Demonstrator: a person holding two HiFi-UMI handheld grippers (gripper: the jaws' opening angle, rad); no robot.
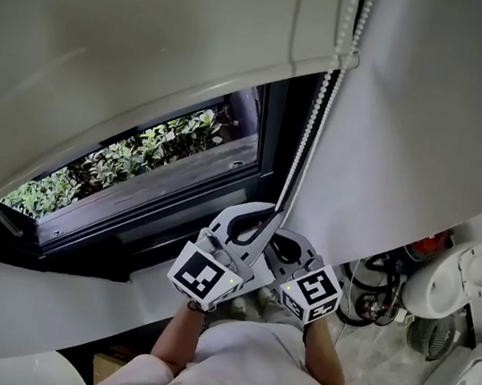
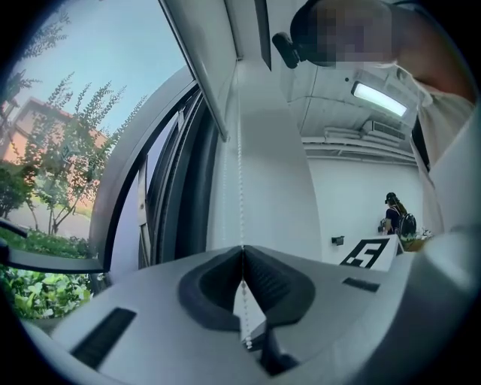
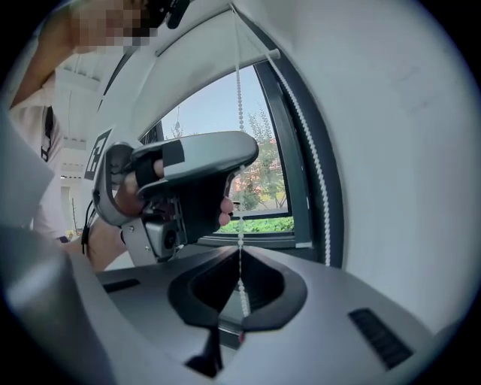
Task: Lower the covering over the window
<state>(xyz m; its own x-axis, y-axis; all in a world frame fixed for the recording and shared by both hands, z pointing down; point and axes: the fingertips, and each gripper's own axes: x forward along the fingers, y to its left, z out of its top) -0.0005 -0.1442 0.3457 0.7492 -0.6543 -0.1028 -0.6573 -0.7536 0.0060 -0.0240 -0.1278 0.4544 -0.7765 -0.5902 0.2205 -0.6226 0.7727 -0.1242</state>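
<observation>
A white roller blind point(image 1: 129, 42) covers the upper part of the dark-framed window point(image 1: 150, 168). Its white bead chain point(image 1: 312, 130) hangs down the right side of the frame to both grippers. My left gripper point(image 1: 252, 227) is shut on one strand of the chain point(image 2: 240, 165), which runs through its closed pads. Just right of it and slightly lower, my right gripper point(image 1: 281, 244) is shut on the chain too point(image 3: 240, 98). In the right gripper view the left gripper point(image 3: 180, 180) sits close above the right gripper point(image 3: 240, 256). A second strand point(image 3: 312, 165) runs along the frame.
A white wall point(image 1: 424, 125) stands right of the window, and a white sill point(image 1: 25, 298) runs below it. White appliances point(image 1: 463, 277), a fan point(image 1: 422, 335) and cables point(image 1: 369, 298) crowd the floor at lower right. A person point(image 2: 396, 218) stands far back in the room.
</observation>
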